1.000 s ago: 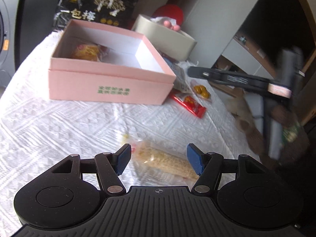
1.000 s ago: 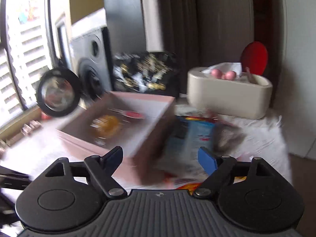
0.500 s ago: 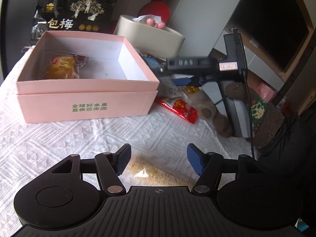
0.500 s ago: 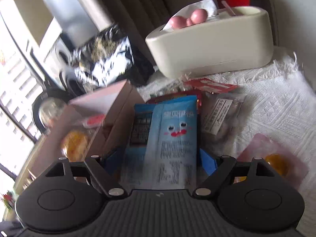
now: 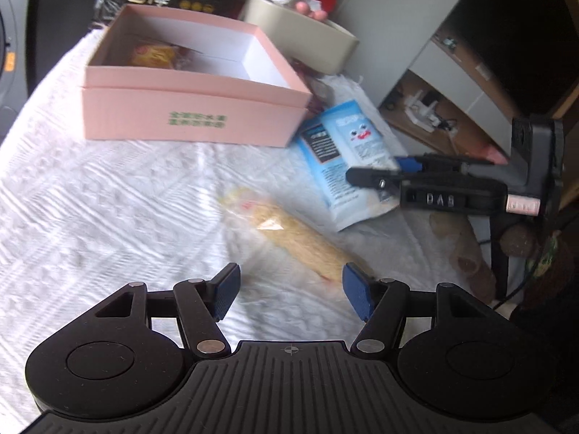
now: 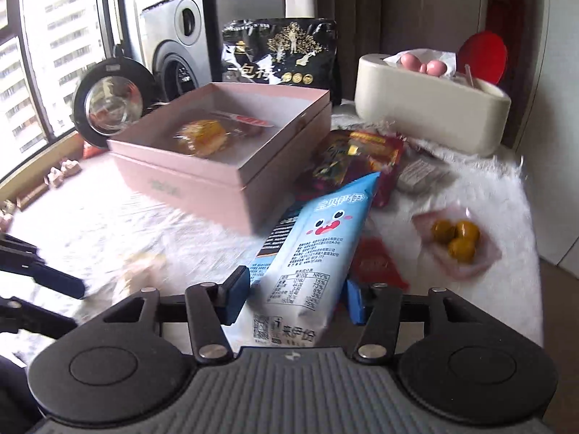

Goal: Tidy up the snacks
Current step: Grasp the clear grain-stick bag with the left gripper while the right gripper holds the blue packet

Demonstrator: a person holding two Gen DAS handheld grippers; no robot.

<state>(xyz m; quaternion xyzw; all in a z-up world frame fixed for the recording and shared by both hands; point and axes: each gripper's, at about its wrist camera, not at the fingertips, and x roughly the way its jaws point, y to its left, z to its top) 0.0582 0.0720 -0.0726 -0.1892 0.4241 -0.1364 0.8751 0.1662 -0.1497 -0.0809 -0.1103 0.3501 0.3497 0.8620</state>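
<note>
Left tongs [image 5: 289,291], jaws apart, hover over a clear-wrapped beige snack [image 5: 296,235] on the white tabletop [image 5: 108,199]. Right tongs [image 5: 394,173] appear to grip a blue packet [image 5: 343,152] beside the open pink box [image 5: 191,115].

We see a white cloth [image 5: 108,195] with a raised woven pattern, matt and rough. On it the pink box [image 5: 188,115] looks like matt cardboard (white inside). The blue packet [image 6: 311,249] is glossy printed film; the long snack wrapper [image 5: 289,231] is clear shiny plastic. Our grippers' bodies are matt black plastic with ribbing, the blue pads [image 5: 356,291] smooth.
</note>
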